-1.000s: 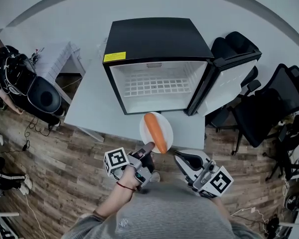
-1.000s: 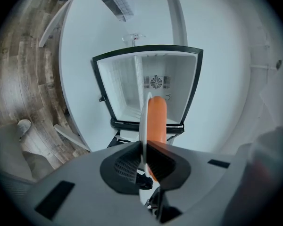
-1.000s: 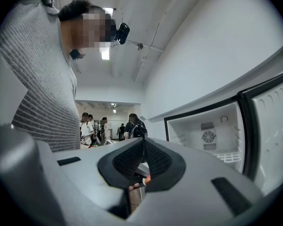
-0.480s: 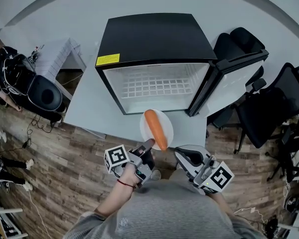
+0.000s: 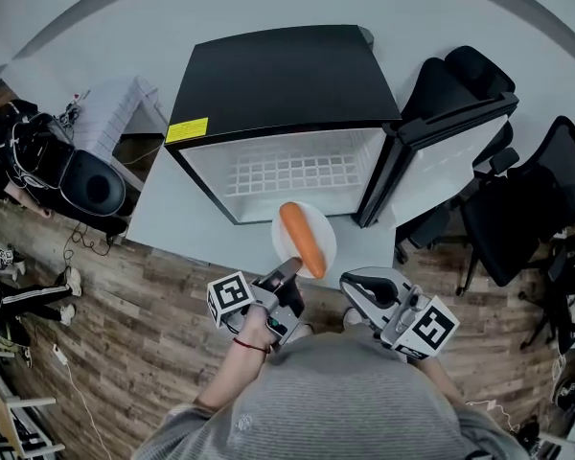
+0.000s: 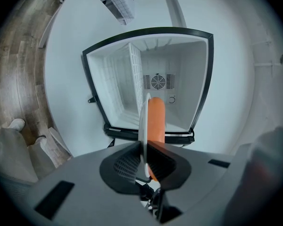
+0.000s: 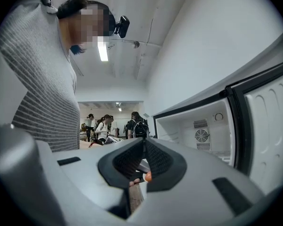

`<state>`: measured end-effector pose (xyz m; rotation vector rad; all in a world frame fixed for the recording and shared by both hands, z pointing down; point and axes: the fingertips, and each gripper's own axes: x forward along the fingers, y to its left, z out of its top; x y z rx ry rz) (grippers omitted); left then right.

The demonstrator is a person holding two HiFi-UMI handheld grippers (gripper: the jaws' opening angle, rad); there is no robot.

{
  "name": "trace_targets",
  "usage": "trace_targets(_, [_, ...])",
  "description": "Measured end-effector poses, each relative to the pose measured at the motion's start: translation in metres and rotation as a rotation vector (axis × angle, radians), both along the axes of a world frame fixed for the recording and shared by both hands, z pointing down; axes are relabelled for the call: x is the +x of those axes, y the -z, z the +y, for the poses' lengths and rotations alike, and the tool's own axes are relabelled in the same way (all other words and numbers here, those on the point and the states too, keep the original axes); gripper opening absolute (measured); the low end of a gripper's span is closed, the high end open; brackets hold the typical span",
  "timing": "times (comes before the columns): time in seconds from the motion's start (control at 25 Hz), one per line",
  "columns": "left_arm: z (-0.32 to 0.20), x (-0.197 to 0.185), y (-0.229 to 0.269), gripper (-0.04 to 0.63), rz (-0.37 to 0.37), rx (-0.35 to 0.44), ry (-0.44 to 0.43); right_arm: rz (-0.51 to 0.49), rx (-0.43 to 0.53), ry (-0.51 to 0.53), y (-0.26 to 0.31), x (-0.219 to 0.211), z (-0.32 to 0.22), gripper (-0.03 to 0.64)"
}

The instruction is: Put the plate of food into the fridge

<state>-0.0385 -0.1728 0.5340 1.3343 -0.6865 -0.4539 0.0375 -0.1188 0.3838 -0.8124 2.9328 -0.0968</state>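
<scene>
fingers of the left gripper [image 6: 142, 144]: clenched on the near rim of the white plate [image 5: 324, 230], one finger above and one below. plate held roughly level, with a long orange piece of food [image 5: 303, 240] lying across it. plate sits over the front edge of the pale table [image 5: 172, 209], just in front of the fridge [image 5: 287, 75] opening and not yet inside. fridge door [image 5: 441, 161] swung open to the right. white interior with wire shelf [image 5: 287, 172] and a round fan grille [image 6: 158, 82] on the back wall.

fingers of the right gripper [image 7: 144, 142]: pressed together, nothing between them. it hangs to the right of the plate, apart from it. office chairs [image 5: 517, 199] stand on the wood floor [image 5: 125, 314] right of the fridge.
</scene>
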Motion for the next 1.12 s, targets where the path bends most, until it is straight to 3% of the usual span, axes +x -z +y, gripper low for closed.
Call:
trace_targets(0.48, [-0.04, 0.011, -0.012, 0.041, -0.016, -0.018, 0.082, 0.004, -0.022, 0.045, -0.004, 0.022, -0.026, 0.015])
trace_targets(1.12, [-0.111, -0.021, -0.036, 0.041, -0.062, -0.041, 0.224, 0.014, -0.051, 0.078, -0.012, 0.023, -0.035, 0.015])
